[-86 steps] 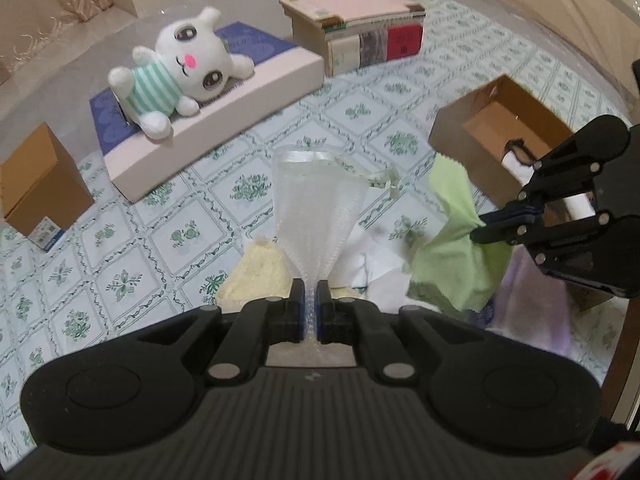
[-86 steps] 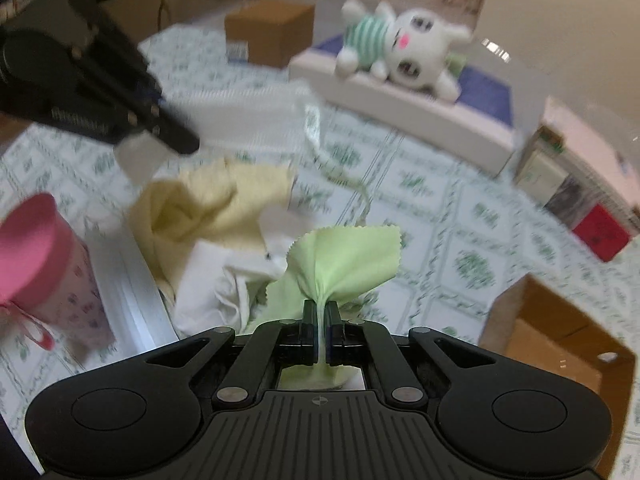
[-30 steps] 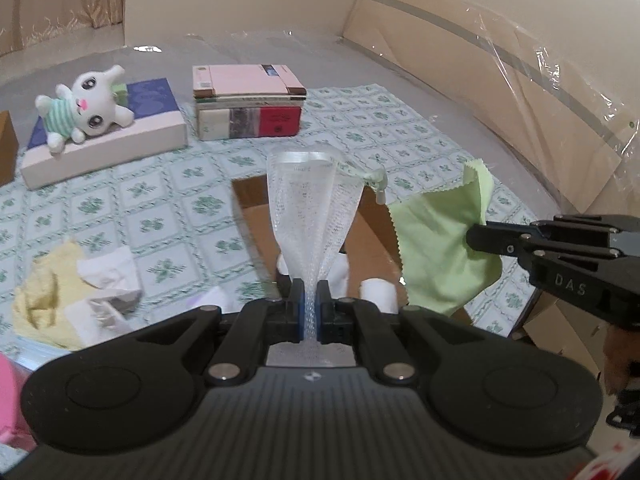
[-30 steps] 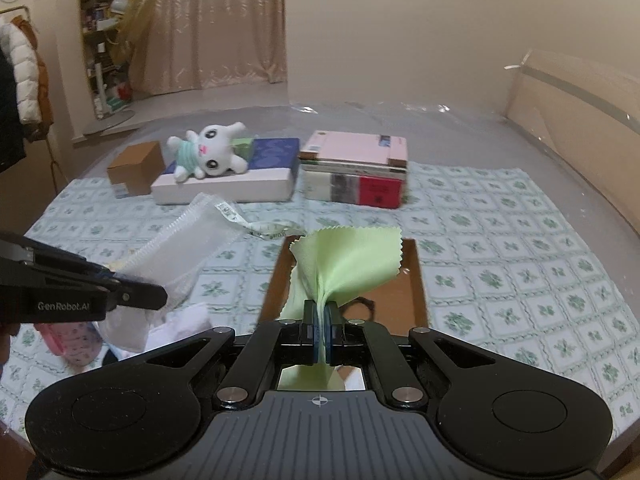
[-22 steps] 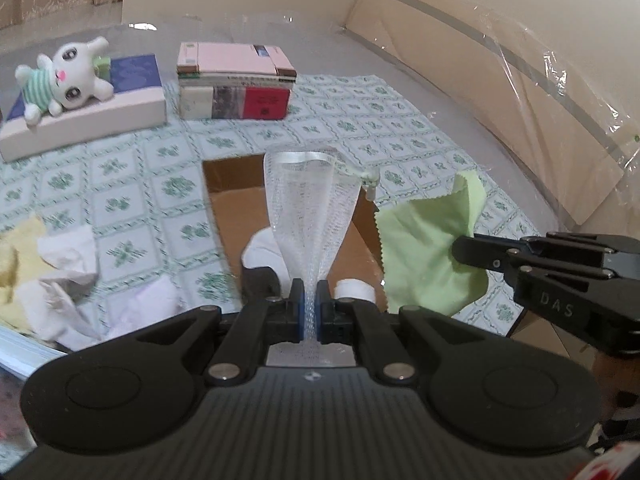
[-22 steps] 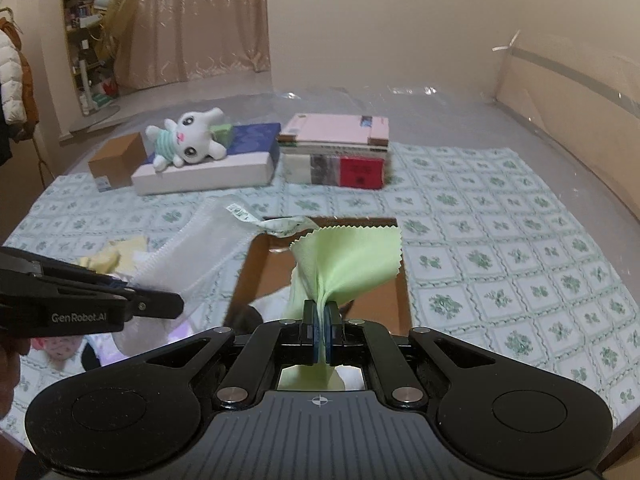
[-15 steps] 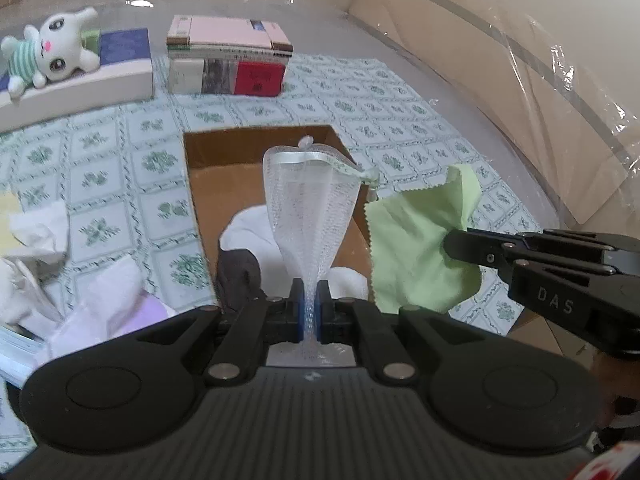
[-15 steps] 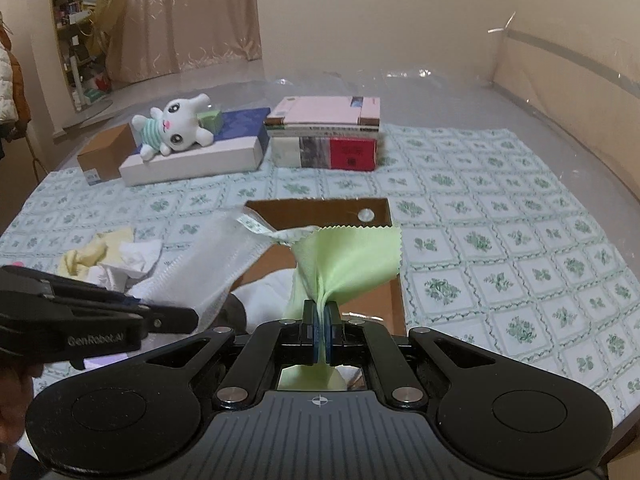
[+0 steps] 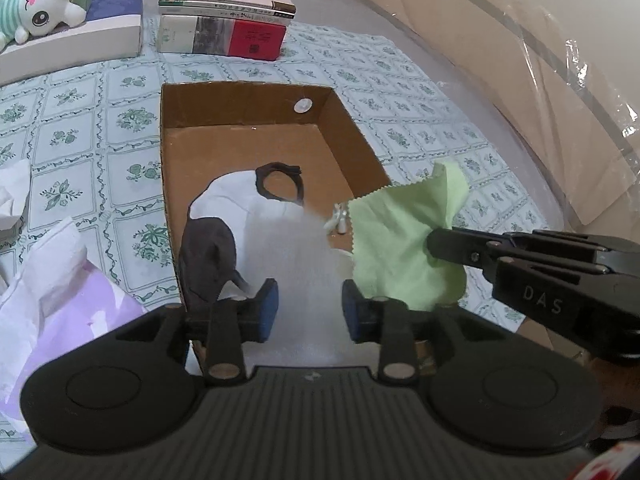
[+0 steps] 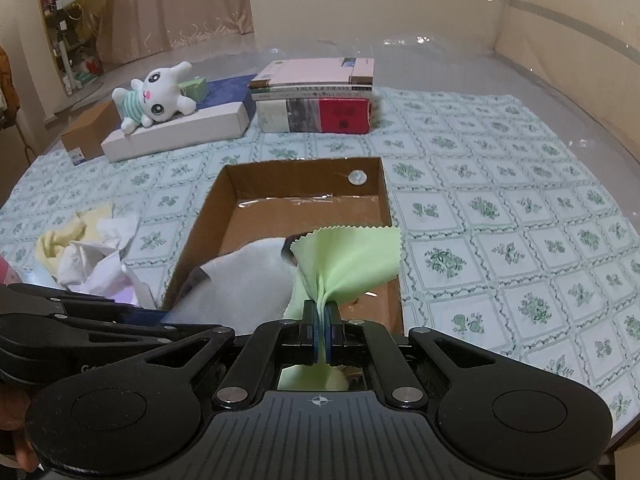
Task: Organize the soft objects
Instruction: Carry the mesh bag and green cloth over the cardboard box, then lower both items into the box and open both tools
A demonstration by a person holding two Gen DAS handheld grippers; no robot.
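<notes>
Light green cloth [image 10: 352,256], brown cardboard box [image 9: 248,104], green floral-patterned tablecloth [image 10: 500,208]

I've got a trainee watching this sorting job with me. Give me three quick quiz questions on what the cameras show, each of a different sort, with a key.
1. True or false: the right tongs pinch the green cloth.
2. What lies between the opening left tongs? A) white mesh bag B) a book C) the plush toy
3. Fill in: the black hair tie lies in the cardboard ____.

Key: 1 true; 2 A; 3 box.
</notes>
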